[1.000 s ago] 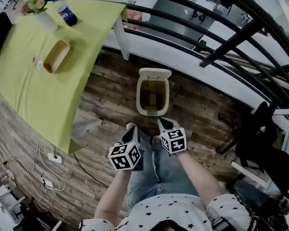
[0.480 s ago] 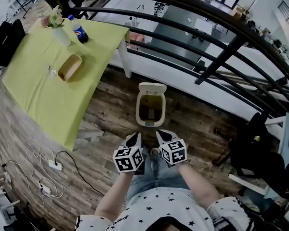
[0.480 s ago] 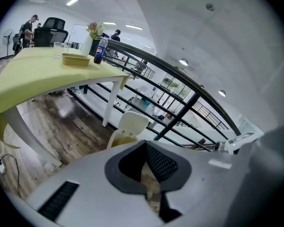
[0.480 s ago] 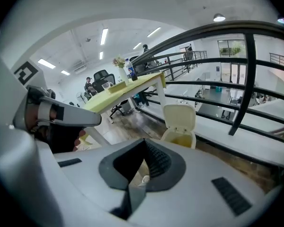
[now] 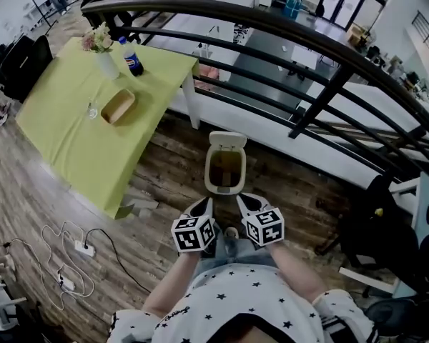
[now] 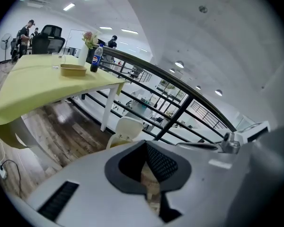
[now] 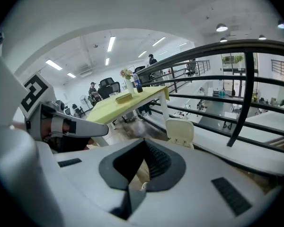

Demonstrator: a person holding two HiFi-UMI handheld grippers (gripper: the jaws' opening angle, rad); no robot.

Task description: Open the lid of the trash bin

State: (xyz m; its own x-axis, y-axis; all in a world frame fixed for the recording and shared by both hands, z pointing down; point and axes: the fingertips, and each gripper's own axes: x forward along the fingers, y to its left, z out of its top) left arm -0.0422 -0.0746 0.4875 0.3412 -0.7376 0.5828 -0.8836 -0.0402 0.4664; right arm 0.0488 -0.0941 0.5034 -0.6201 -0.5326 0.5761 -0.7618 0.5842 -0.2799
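A small cream trash bin (image 5: 225, 179) stands on the wooden floor by the railing, its lid (image 5: 227, 141) tipped up and back so the brownish inside shows. Both grippers hang close to my body, short of the bin and not touching it. My left gripper (image 5: 204, 206) points at the bin's near left, its jaws together with nothing held. My right gripper (image 5: 243, 200) sits beside it, also shut and empty. The raised lid (image 6: 128, 126) shows just past the left gripper (image 6: 144, 143), and the same lid (image 7: 181, 131) shows beyond the right gripper (image 7: 143, 142).
A table with a yellow-green cloth (image 5: 71, 127) stands left, carrying a wooden tray (image 5: 118, 106), a cola bottle (image 5: 132, 57) and a flower vase (image 5: 104, 52). A black railing (image 5: 322, 91) runs behind the bin. Cables and power strips (image 5: 75, 252) lie lower left; a dark chair (image 5: 386, 220) is right.
The head view has lifted and widened, so the bin looks smaller and farther. Both grippers stay side by side near my body. The lid stays up.
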